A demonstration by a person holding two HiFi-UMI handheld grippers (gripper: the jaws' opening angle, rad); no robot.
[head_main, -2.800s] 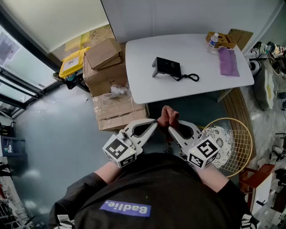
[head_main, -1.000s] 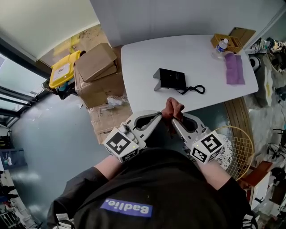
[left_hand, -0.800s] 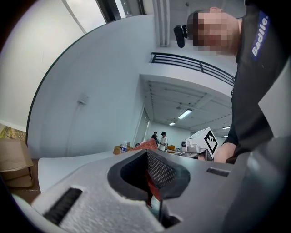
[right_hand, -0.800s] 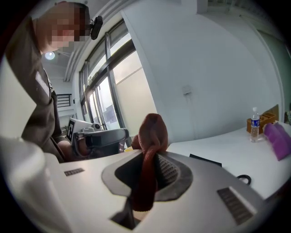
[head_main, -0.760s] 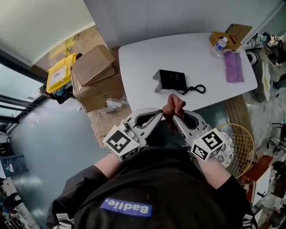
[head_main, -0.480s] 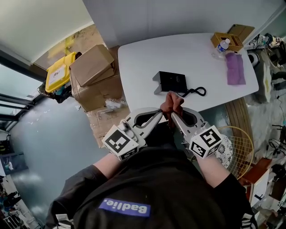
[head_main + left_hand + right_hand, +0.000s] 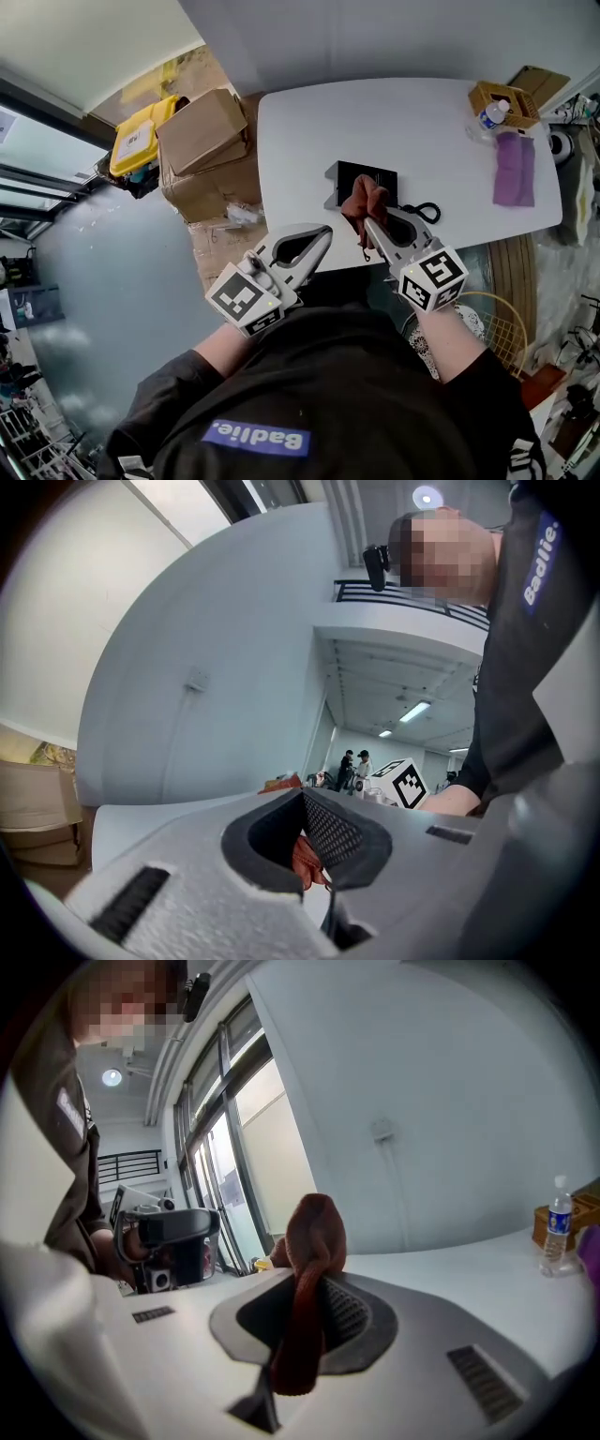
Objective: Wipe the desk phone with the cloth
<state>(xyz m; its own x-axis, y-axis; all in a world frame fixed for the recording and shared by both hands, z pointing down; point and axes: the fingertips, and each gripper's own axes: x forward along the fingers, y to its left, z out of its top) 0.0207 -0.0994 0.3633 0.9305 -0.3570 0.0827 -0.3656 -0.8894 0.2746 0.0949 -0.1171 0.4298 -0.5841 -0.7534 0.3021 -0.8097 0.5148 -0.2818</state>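
Right gripper (image 7: 367, 223): clamped on rust-brown cloth (image 7: 364, 197), bunched above black desk phone (image 7: 370, 171) on white counter (image 7: 422, 122). Left gripper (image 7: 324, 232): jaws together (holding nothing).

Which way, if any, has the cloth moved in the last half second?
Yes, forward: the cloth, in the right gripper, now overlaps the phone; before, it stopped at its near edge.

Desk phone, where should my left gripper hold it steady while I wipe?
Probably pinch the desk phone across its left end, coming from the left: that end is bare, while the right gripper holds the cloth over its near right part and the cord trails right.
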